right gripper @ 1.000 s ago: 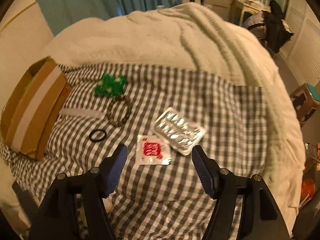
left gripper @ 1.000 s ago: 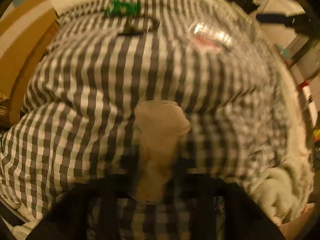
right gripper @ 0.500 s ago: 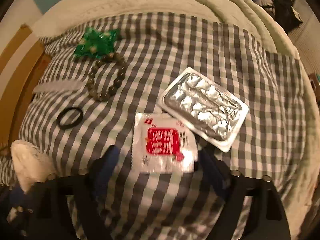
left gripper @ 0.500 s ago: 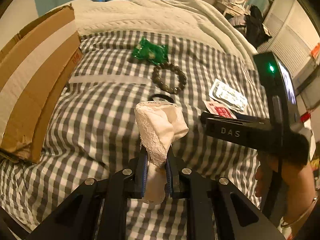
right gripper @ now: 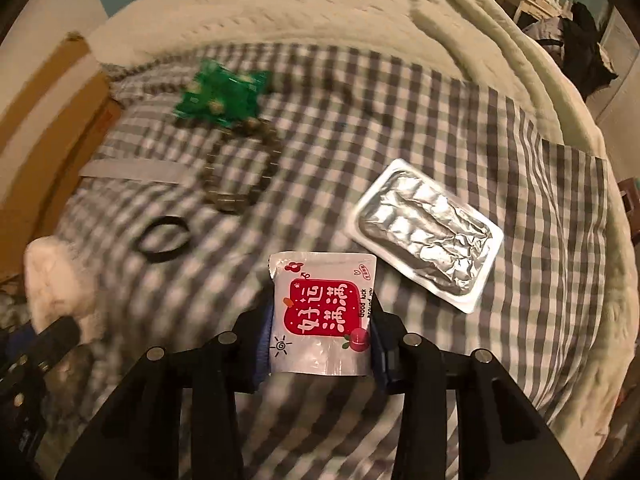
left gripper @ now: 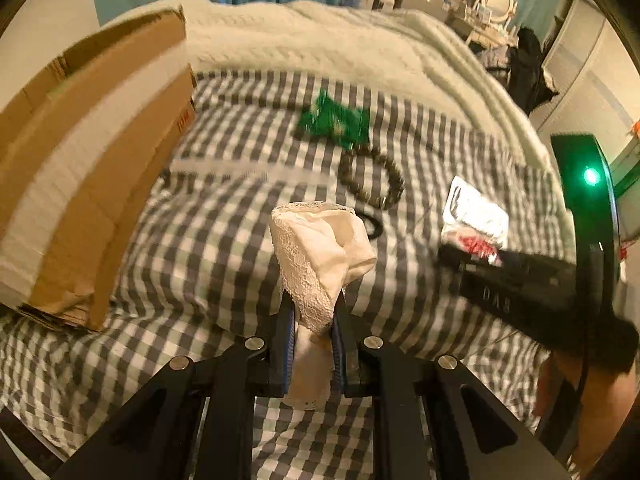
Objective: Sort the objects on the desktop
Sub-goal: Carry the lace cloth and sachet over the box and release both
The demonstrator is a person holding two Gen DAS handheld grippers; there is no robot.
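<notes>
**Items on checked cloth**

White lace cloth (left gripper: 320,256) bunched, upright, left of red-and-white sachet (right gripper: 322,312). Sachet flat, label up. Foil blister pack (right gripper: 428,232) just up-right of it. Black ring (right gripper: 164,239), bead bracelet (right gripper: 240,172), green packet (right gripper: 220,96) farther up-left.

Both cameras ride on the grippers and look steeply down along the jaws onto the bed (left gripper: 224,216), with the room behind at the top edge. The left view sits back and higher, taking in the box (left gripper: 92,184) at its left and the right gripper (left gripper: 452,256) at its right. The right view is closer to the checked cover, with the sachet (right gripper: 322,312) filling its lower middle. Both share the green packet (left gripper: 334,120) (right gripper: 218,98), bracelet (left gripper: 370,178) (right gripper: 240,172), hair tie (right gripper: 164,234) and blister pack (right gripper: 426,232).
</notes>
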